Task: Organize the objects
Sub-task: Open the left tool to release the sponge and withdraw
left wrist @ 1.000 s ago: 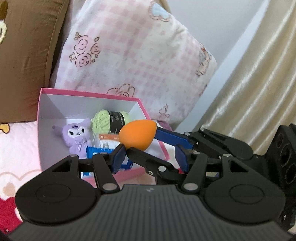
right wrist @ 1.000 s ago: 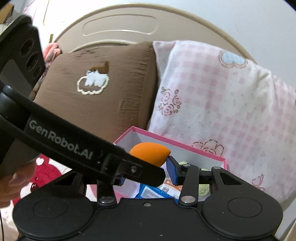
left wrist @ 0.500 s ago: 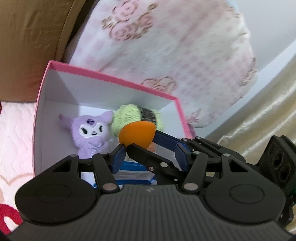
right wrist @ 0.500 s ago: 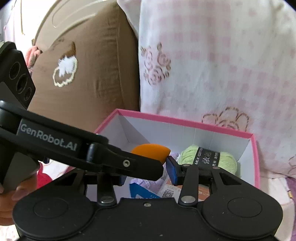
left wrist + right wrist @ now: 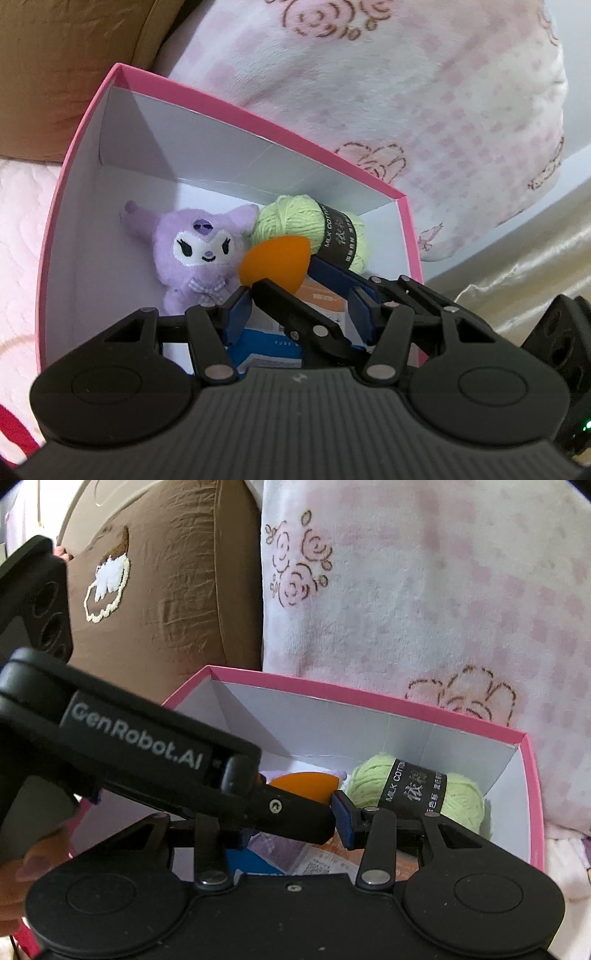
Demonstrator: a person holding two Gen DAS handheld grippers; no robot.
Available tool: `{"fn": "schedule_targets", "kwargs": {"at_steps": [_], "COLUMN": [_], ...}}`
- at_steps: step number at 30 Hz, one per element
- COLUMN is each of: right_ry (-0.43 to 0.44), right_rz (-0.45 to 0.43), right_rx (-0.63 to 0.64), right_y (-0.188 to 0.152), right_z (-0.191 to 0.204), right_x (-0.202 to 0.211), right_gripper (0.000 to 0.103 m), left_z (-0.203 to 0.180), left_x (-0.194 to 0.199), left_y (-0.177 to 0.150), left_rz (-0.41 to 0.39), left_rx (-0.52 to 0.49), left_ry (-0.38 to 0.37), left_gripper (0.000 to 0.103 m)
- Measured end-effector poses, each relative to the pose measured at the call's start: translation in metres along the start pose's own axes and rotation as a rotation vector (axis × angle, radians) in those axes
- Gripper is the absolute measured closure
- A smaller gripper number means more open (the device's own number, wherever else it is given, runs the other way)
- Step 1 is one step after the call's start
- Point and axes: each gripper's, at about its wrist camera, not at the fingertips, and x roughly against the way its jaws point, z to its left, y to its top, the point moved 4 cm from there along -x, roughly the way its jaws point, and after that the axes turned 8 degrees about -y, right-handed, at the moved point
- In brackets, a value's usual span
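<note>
- The step in hand looked like putting away: the orange sponge (image 5: 275, 264) hung over the open pink box (image 5: 258, 110), not yet set down.
- The right tongs (image 5: 291, 819) were closed down onto the sponge, which sat pinched at their very tips. One blue-padded finger lay along its far side and a black finger pressed under its near side.
- The left tongs (image 5: 297, 314) stood well open with nothing in their own grip. The right tongs' fingers ran through the gap between their pads, and I could not tell whether the two touched.
- Just ahead of the sponge and lower, inside the box, lay a purple plush toy (image 5: 199, 254) to the left tongs' left and a green yarn ball (image 5: 291, 218) straight beyond the tips.
- Flat packets (image 5: 317, 295) lay on the box floor directly beneath both pairs of tongs.
- The next move likely called for lowering the sponge into the box, perhaps onto the packets or into a gap by the plush. Then the right tongs would open and lift straight out.
- The sponge looked soft, so it might cling to a pad on release; the crossed fingers could also snag on withdrawal.
</note>
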Motion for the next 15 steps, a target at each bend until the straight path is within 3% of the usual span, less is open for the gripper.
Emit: {"fn": "schedule_targets", "kwargs": {"at_steps": [8, 12, 15], "right_ry": [0.022, 0.045, 0.052], "right_rz": [0.039, 0.016, -0.003], "right_rx": [-0.023, -0.012, -0.013], "right_y": [-0.007, -0.014, -0.020], "right_z": [-0.008, -0.006, -0.007], "right_x": [0.001, 0.021, 0.043], "right_gripper": [0.055, 0.055, 0.055], "left_z": [-0.002, -0.014, -0.019], "left_x": [-0.003, 0.004, 0.017], "left_y": [-0.007, -0.014, -0.020], "left_rz": [0.009, 0.009, 0.027], "left_rx": [-0.057, -0.123, -0.116], "left_ry": [0.057, 0.111, 0.112], "left_gripper": [0.046, 0.047, 0.047]}}
